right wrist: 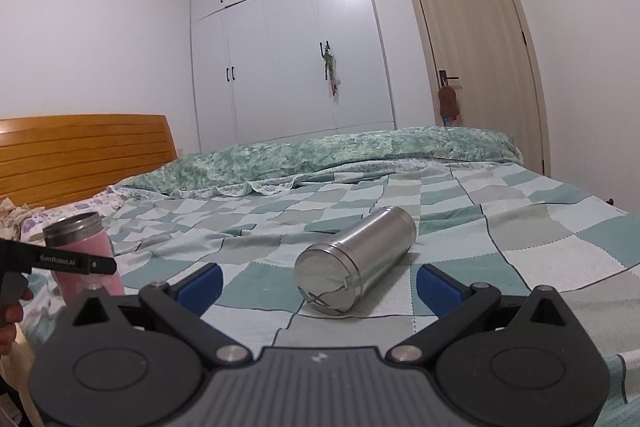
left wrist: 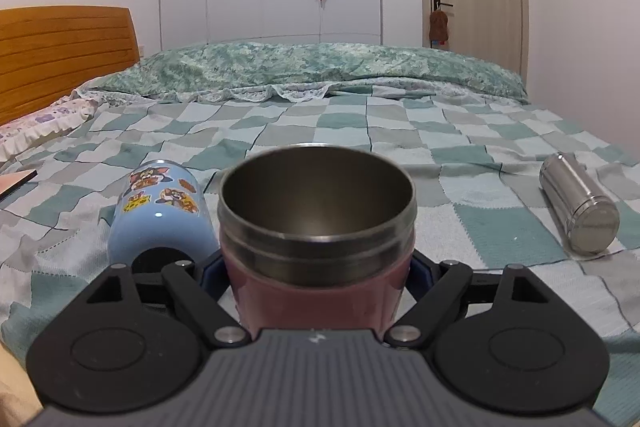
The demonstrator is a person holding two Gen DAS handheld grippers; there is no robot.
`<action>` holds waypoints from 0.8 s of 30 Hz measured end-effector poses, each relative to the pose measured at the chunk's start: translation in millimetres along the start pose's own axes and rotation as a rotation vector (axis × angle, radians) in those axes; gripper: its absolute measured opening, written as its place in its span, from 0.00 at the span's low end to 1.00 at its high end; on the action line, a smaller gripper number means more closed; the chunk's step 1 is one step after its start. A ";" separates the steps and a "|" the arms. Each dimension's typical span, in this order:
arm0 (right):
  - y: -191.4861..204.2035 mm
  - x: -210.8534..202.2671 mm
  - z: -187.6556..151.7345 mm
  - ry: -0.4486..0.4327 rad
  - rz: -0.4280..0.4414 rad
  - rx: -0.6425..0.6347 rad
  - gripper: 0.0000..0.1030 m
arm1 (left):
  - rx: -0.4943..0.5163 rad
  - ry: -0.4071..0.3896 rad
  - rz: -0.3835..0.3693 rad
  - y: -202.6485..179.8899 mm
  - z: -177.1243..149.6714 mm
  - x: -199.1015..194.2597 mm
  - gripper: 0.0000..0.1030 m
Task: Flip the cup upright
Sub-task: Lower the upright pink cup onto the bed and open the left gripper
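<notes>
The left gripper (left wrist: 318,269) is clamped on the pink cup (left wrist: 316,255), held upright with its steel mouth open to the top. The right gripper (right wrist: 318,279) hangs with its jaws spread wide and nothing between them. Just past it a steel flask (right wrist: 354,261) lies on its side on the checked blanket (right wrist: 520,251). A blue cartoon cup (left wrist: 160,213) stands beside the pink one, with the wardrobe (right wrist: 288,47) far behind

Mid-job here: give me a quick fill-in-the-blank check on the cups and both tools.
1. The left tool is shut on the ____ cup.
2. That cup's open mouth faces ____.
3. The steel cup lies on its ____ on the bed.
4. The right tool is ____, gripping nothing.

Missing: pink; up; side; open
</notes>
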State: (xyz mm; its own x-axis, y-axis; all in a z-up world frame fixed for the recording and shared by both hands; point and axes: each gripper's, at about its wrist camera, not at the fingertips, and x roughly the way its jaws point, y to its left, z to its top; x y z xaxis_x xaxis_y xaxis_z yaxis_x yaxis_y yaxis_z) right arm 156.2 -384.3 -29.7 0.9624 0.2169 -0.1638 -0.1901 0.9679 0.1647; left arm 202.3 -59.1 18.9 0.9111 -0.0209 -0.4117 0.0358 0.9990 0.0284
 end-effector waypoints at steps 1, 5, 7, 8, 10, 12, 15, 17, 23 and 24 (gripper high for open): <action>0.5 -0.5 -0.2 -0.003 0.001 -0.004 1.00 | -0.009 -0.022 -0.012 0.3 0.8 -5.6 1.00; 4.1 -6.4 1.2 -0.036 0.002 -0.029 1.00 | -0.023 -0.174 -0.031 10.5 1.3 -53.6 1.00; 6.8 -14.4 3.9 -0.055 0.001 -0.046 1.00 | -0.011 -0.251 -0.019 12.5 0.3 -81.9 1.00; 8.0 -18.7 5.4 -0.062 -0.001 -0.053 1.00 | -0.004 -0.274 -0.013 13.3 0.7 -93.0 1.00; 11.0 -31.7 8.5 -0.068 -0.007 -0.072 1.00 | 0.005 -0.304 -0.008 18.2 -5.1 -115.8 1.00; 12.6 -44.9 10.2 -0.071 -0.012 -0.089 1.00 | 0.000 -0.316 -0.017 23.2 -14.6 -132.5 1.00; 14.8 -70.6 9.2 -0.070 -0.030 -0.110 1.00 | -0.014 -0.306 -0.006 29.0 -34.0 -149.5 1.00; 14.3 -85.3 7.4 -0.067 -0.040 -0.109 1.00 | -0.026 -0.299 0.002 33.2 -50.4 -156.2 1.00; 16.2 -118.5 -6.5 -0.086 -0.089 -0.137 1.00 | -0.021 -0.304 0.044 32.9 -90.4 -162.9 1.00; 16.9 -121.9 -9.7 -0.093 -0.094 -0.141 1.00 | -0.021 -0.302 0.046 31.5 -93.8 -161.9 1.00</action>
State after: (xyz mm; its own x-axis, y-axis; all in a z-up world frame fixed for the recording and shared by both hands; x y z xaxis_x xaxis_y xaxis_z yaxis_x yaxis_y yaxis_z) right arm 33.9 -393.1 -16.4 0.9897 0.1186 -0.0804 -0.1179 0.9929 0.0138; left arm 17.4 -20.4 1.1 0.9925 0.0166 -0.1208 -0.0141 0.9997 0.0211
